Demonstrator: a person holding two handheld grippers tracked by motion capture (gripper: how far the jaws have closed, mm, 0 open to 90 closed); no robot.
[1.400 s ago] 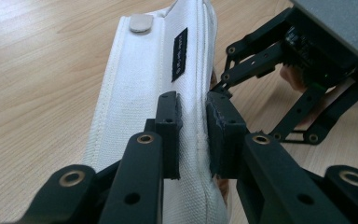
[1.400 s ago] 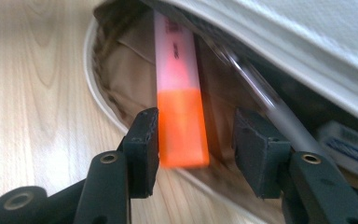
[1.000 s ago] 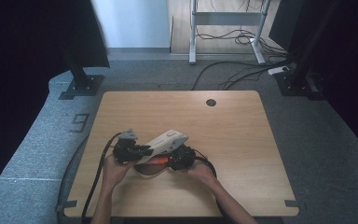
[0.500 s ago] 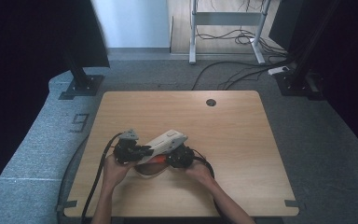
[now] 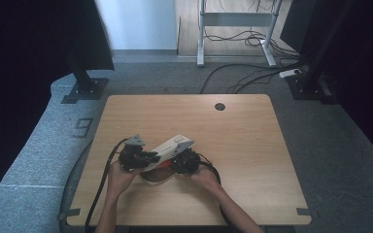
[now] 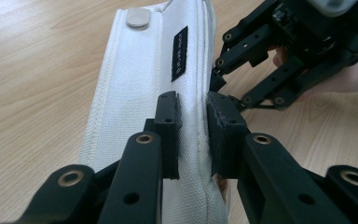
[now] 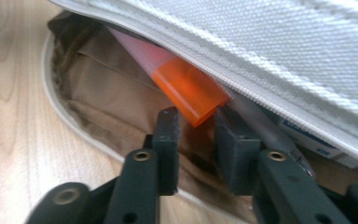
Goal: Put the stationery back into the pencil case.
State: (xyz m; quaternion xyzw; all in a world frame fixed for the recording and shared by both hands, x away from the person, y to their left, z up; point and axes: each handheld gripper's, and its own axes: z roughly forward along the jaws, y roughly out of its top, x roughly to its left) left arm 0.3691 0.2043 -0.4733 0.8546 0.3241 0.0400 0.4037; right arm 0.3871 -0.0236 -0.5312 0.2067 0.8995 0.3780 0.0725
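High view: you have both hands low on the pale wood-grain table, near its front edge, with a white canvas pouch raised at a slant between them. Your left gripper meets the pouch's lower end and your right gripper sits just beside its underside, the two tools close together. In the left gripper view, your left gripper has its flat black jaws pinched on a stitched seam ridge of the pouch, whose coarse woven cloth carries a small black label and a round metal snap near the far end. In the right gripper view, the pouch's zipped edge is lifted, and the opening shows a soft tan lining. An orange translucent cap, blocky and smooth, pokes out of that opening on a paler pink barrel, with a grey pen-like shaft lying beside it. Your right gripper has its jaws parted just below the cap's end; they look apart from it, though the close, blurred view makes contact hard to judge.
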